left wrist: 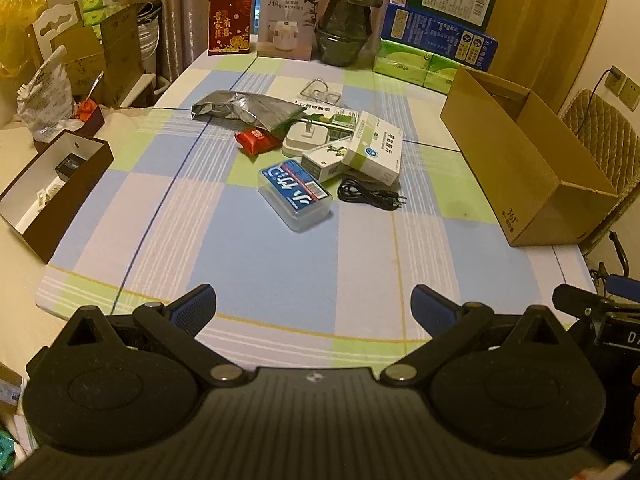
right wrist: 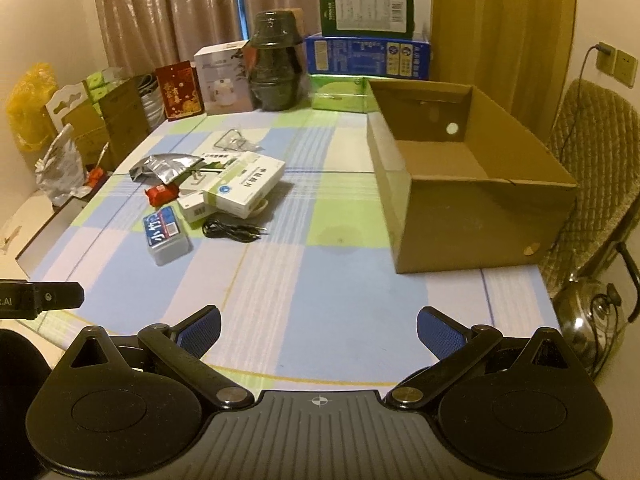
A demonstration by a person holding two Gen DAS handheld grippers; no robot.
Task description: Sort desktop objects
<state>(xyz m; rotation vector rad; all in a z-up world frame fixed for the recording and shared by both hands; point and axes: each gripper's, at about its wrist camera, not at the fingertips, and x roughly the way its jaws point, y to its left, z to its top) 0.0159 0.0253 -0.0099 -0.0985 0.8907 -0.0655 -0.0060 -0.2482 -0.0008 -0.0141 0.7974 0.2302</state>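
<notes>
A pile of small items lies mid-table: a clear box with a blue label [left wrist: 295,196] [right wrist: 168,240], a coiled black cable [left wrist: 370,193] [right wrist: 232,231], a white medicine box [left wrist: 374,148] [right wrist: 244,184], a white charger plug [left wrist: 306,140], a red packet [left wrist: 256,141] [right wrist: 161,194] and a silver foil bag [left wrist: 248,108] [right wrist: 166,166]. My left gripper [left wrist: 314,306] is open over the near table edge, well short of the pile. My right gripper [right wrist: 318,330] is also open and holds nothing.
An open cardboard box [right wrist: 472,184] [left wrist: 528,160] stands on the table's right side. A dark-walled tray [left wrist: 56,188] sits at the left edge. Boxes and a dark stacked pot [left wrist: 348,20] line the far edge. A chair [right wrist: 596,184] is at the right.
</notes>
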